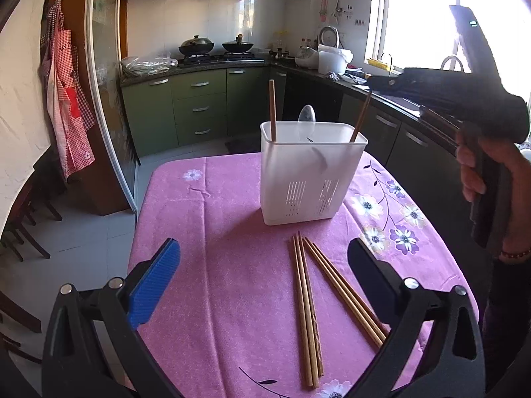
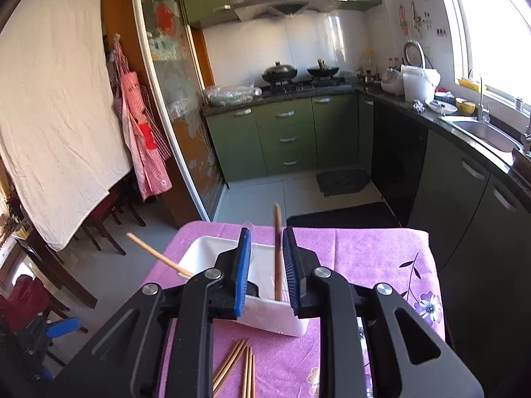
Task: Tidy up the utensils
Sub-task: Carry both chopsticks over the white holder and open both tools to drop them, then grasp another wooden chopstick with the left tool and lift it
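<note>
- Wooden chopsticks point(image 1: 310, 311) lie loose on the pink tablecloth point(image 1: 215, 265), just in front of the white caddy point(image 1: 308, 179); two more stand inside it, with a spoon point(image 1: 307, 119).
- Right gripper point(image 2: 265, 265) sits above the caddy, jaws slightly apart around one standing chopstick point(image 2: 278, 252); pads look clear of it, so likely just released.
- Left gripper point(image 1: 264, 272) hangs over the loose sticks, jaws wide, empty.
- Step: fetching the next stick. Next move calls for lowering and closing on one.
</note>
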`<state>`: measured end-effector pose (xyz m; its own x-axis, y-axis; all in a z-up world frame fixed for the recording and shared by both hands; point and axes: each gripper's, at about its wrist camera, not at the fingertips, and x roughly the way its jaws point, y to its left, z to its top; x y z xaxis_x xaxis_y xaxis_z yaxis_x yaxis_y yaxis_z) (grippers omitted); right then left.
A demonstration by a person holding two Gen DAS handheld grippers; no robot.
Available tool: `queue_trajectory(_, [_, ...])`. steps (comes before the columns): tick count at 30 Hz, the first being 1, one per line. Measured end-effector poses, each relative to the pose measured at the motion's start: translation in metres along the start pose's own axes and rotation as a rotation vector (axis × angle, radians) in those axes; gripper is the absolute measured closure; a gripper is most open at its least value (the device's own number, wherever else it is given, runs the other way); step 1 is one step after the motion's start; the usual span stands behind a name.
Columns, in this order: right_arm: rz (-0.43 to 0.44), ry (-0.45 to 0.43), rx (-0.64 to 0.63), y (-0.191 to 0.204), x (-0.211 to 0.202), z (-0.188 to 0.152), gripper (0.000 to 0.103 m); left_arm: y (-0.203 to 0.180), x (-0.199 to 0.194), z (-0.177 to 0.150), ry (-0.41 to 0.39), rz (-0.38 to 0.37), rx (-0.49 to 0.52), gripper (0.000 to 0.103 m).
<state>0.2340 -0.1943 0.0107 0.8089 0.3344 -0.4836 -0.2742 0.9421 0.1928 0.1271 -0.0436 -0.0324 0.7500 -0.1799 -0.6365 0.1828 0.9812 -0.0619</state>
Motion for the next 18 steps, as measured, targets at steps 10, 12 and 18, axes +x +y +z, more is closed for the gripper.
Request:
queue_trajectory(10, [-0.116, 0.063, -0.006, -0.013, -0.068, -0.124, 0.073, -0.014, 0.056, -0.014, 0.150, -0.012, 0.002, 0.007])
queue_trajectory(12, [-0.131, 0.108, 0.017, -0.020, -0.064, -0.148, 0.071, -0.018, 0.070, -0.018, 0.182, -0.019, 0.006, 0.007])
queue_trajectory(18, [-0.099, 0.180, 0.128, -0.050, -0.058, -0.190, 0.068, -0.026, 0.113, -0.029, 0.308, -0.026, 0.043, 0.034])
